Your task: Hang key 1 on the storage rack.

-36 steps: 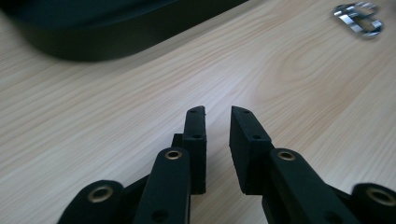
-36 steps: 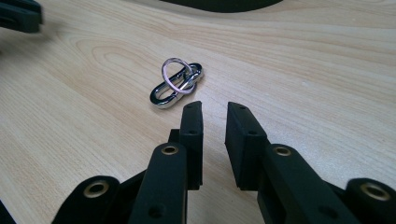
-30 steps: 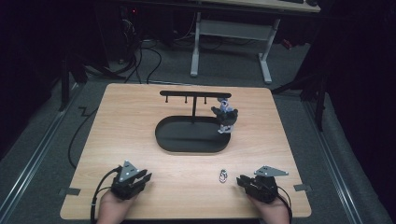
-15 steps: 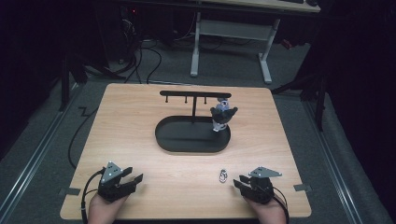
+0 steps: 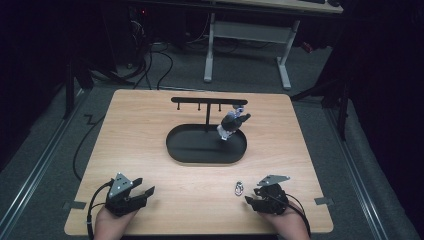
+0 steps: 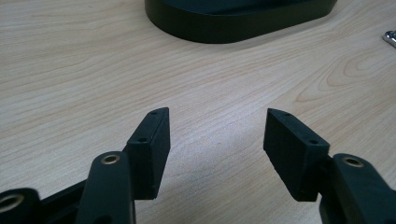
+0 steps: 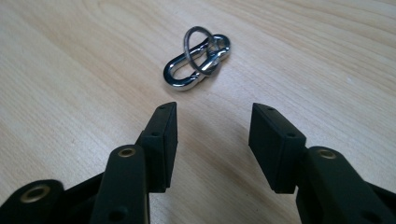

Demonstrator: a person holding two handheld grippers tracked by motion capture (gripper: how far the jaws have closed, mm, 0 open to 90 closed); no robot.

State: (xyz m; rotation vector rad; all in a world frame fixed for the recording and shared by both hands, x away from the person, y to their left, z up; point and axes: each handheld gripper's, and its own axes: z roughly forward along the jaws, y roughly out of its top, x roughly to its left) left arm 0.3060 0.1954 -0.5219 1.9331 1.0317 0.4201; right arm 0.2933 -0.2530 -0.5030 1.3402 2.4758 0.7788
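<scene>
A silver carabiner with a key ring (image 7: 196, 63) lies flat on the wooden table (image 5: 150, 130), near the front right (image 5: 238, 187). My right gripper (image 7: 212, 121) (image 5: 250, 198) sits just short of it and points at it. Its jaws have just been opening and nothing is between them. My left gripper (image 6: 215, 126) (image 5: 148, 192) rests low at the front left. Its jaws have just been opening too, over bare wood. A black oval tray (image 5: 180, 150) carries a post with a hook bar (image 5: 200, 100). A small grey keychain figure (image 5: 231, 124) hangs from the bar's right end.
The tray's dark rim (image 6: 233, 23) lies ahead of my left gripper, and an end of the carabiner (image 6: 390, 37) shows at the right edge. Beyond the table stand a white desk frame (image 5: 245, 45) and cables on a dark floor.
Both grippers' jaws stand wider apart than a second ago. The right gripper has edged left toward the carabiner. The left gripper has shifted slightly toward the front left corner.
</scene>
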